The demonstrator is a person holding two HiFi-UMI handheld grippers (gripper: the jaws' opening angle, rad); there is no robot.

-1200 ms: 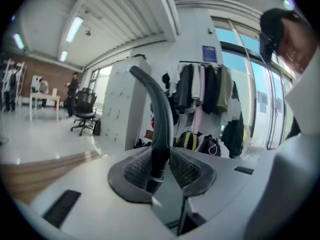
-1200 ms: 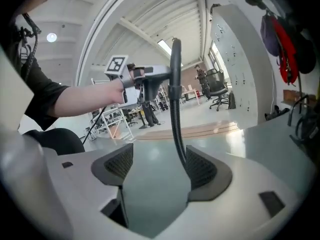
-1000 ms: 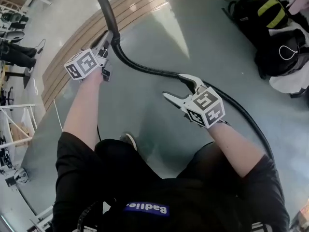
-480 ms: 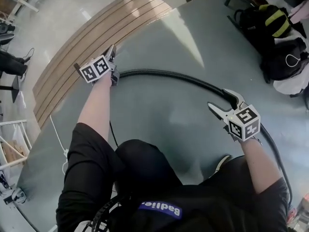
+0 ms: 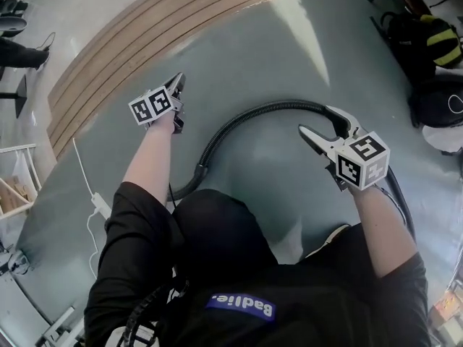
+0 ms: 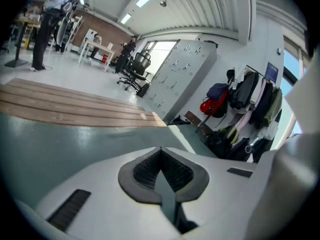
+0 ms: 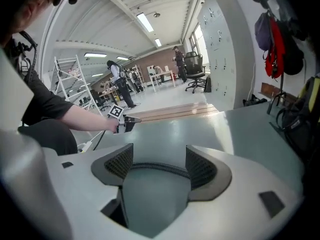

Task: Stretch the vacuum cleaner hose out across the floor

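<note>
Black vacuum hose lies on grey-green floor. Near end sits by crouching person's knee; hose arches far and right, then runs back near under right forearm. Right claw spread wide at top of arch, hose showing between pads, not gripped. Left claw pinched closed on nothing, left of hose, clear of it. Farther: wooden boards left, bags right.

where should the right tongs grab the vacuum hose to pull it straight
Probably at the crest of the hose's bend, just ahead of the open right tongs. Come down from above with the jaws set across it: it is a round ribbed tube lying on the floor, so its two sides offer the grip.
</note>
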